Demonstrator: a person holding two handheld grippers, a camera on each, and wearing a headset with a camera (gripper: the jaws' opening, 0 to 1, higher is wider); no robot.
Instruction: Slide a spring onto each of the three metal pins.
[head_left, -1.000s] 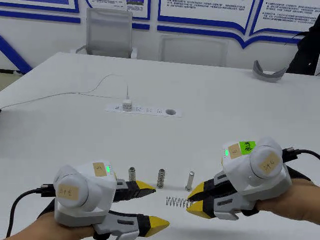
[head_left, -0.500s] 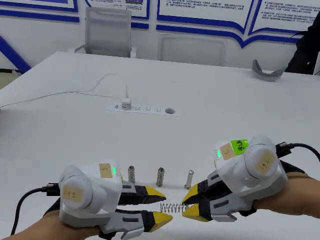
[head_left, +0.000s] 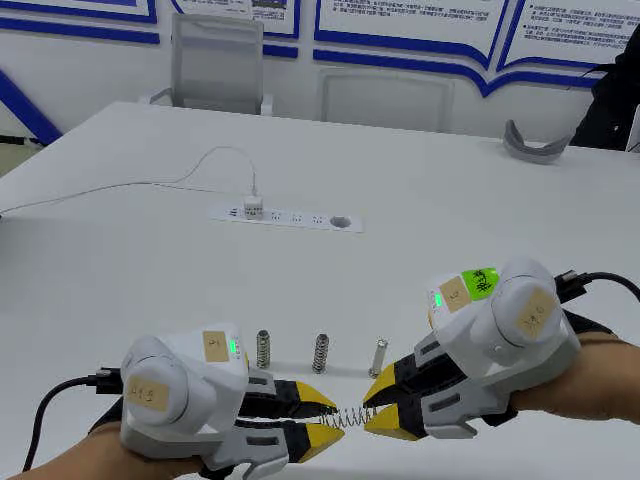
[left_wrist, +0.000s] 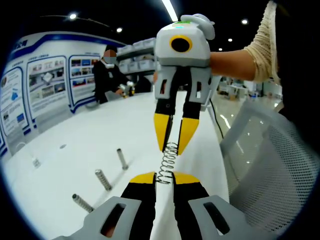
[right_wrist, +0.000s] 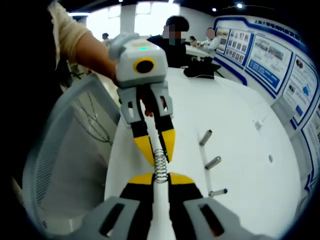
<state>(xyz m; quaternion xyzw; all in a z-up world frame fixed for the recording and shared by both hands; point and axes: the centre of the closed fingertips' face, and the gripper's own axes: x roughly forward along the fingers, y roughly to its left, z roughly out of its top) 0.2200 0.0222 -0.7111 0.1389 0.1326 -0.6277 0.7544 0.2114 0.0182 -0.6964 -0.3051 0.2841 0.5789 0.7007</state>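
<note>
Three metal pins stand in a row on the white table (head_left: 150, 260). The left pin (head_left: 264, 348) and the middle pin (head_left: 321, 352) each carry a spring. The right pin (head_left: 379, 357) is bare. A loose spring (head_left: 347, 417) hangs level in front of them, above the table. My left gripper (head_left: 322, 416) is shut on its left end and my right gripper (head_left: 374, 408) on its right end. In the left gripper view the spring (left_wrist: 168, 162) runs from my left gripper (left_wrist: 165, 179) up to the right gripper (left_wrist: 173, 143). The right gripper view has the spring (right_wrist: 159, 165) between my right gripper (right_wrist: 160, 179) and the left gripper (right_wrist: 157, 145).
A white power strip (head_left: 287, 217) with a plug (head_left: 253, 208) and a cable (head_left: 150, 185) lies mid-table. A grey curved object (head_left: 538, 145) rests at the far right. Chairs (head_left: 218, 62) stand behind the table. A mesh chair (left_wrist: 270, 155) is close behind the grippers.
The right gripper lifted the spring off the table and carried it left. The left gripper moved right and its jaws narrowed onto the spring's free end.
</note>
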